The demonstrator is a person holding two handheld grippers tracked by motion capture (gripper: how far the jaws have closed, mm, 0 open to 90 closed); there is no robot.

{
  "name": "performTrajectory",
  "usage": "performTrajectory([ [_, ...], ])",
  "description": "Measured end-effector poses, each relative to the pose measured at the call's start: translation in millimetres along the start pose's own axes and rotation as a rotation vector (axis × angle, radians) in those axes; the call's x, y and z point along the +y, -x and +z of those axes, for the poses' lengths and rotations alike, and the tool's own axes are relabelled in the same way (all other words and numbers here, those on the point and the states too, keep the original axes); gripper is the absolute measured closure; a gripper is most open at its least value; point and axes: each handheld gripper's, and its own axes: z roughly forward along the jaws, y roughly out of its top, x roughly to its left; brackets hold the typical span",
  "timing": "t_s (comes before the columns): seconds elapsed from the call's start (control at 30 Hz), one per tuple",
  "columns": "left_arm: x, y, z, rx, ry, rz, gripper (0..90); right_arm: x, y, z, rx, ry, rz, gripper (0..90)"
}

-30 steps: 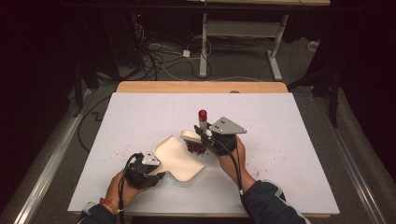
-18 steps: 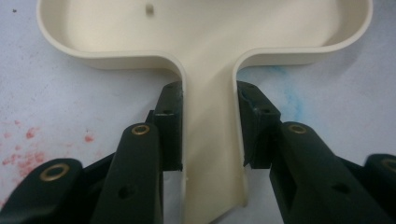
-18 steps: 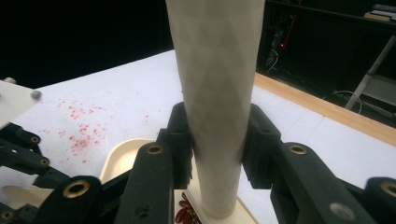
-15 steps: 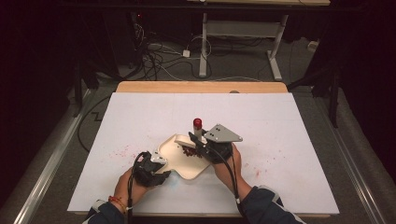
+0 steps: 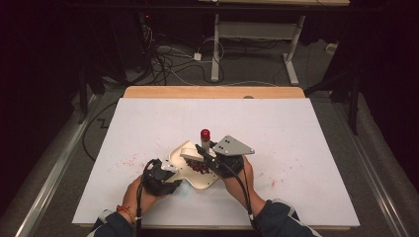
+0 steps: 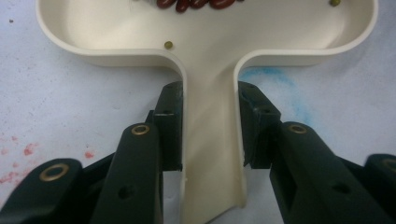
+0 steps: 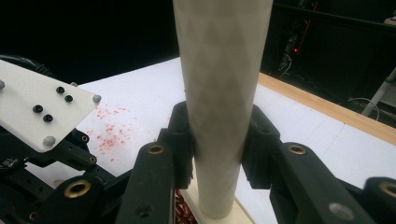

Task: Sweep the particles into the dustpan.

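While the left gripper (image 6: 208,140) clamps the handle of a cream dustpan (image 5: 193,170), the pan lies flat on the white table (image 5: 306,148), near its front edge and between the two hands. Its long axis runs from the handle, which points back toward the person's left hand, to the wide tray, which opens away toward the right and the table's middle. In the left gripper view the handle is a narrow open channel with raised rims, flaring into a shallow tray with rounded corners; dark red beans (image 6: 196,3) lie in the tray and two small brownish specks sit near its walls. The right gripper (image 7: 217,149) is closed around a pale brush handle (image 7: 219,93), a round shaft standing nearly upright with a red tip (image 5: 205,133), its foot set over the tray among the beans. Red specks (image 5: 129,160) dot the table to the pan's left.
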Motion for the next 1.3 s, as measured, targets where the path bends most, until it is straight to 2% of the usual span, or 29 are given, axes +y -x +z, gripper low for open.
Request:
performTrajectory([
  [0.13, 0.0, -0.2, 0.0, 0.001, -0.001, 0.014, 63.3, 1.9, 6.2, -3.3, 0.014, 0.026, -0.004, 70.4],
  [0.23, -0.5, -0.5, 0.1, -0.001, 0.001, 0.017, 63.3, 3.9, 10.0, -5.1, 0.004, 0.054, -0.015, 70.4],
  [0.37, -1.4, -0.3, -0.3, 0.001, 0.003, 0.019, 63.3, 8.2, 20.1, -10.7, 0.002, 0.094, 0.000, 70.4],
  [0.53, -4.2, 0.2, -2.5, -0.001, -0.003, 0.032, 63.3, 15.6, 33.8, -26.0, -0.023, 0.114, 0.002, 70.4],
  [0.57, -5.0, 0.3, -3.3, -0.001, -0.004, 0.037, 63.3, 18.5, 39.4, -35.9, -0.034, 0.121, 0.000, 70.4],
  [0.6, -5.9, 0.2, -4.1, -0.002, -0.007, 0.041, 63.3, 18.5, 39.4, -35.9, -0.034, 0.121, 0.000, 70.4],
  [0.73, -10.6, 0.3, -6.9, -0.012, -0.010, 0.056, 63.3, 17.3, 52.7, -56.7, -0.045, 0.104, 0.010, 70.4],
  [0.93, -14.7, 4.5, -10.6, -0.013, -0.020, 0.079, 63.2, 1.3, 72.0, -82.3, -0.112, 0.056, 0.013, 70.4],
  [1.1, -15.7, 9.9, -13.6, -0.022, -0.029, 0.101, 63.2, -13.1, 80.9, -90.9, -0.138, 0.005, 0.018, 70.4],
  [1.3, -15.5, 12.3, -13.8, -0.030, -0.029, 0.112, 63.2, -20.4, 79.7, -92.8, -0.133, -0.023, 0.007, 70.4],
])
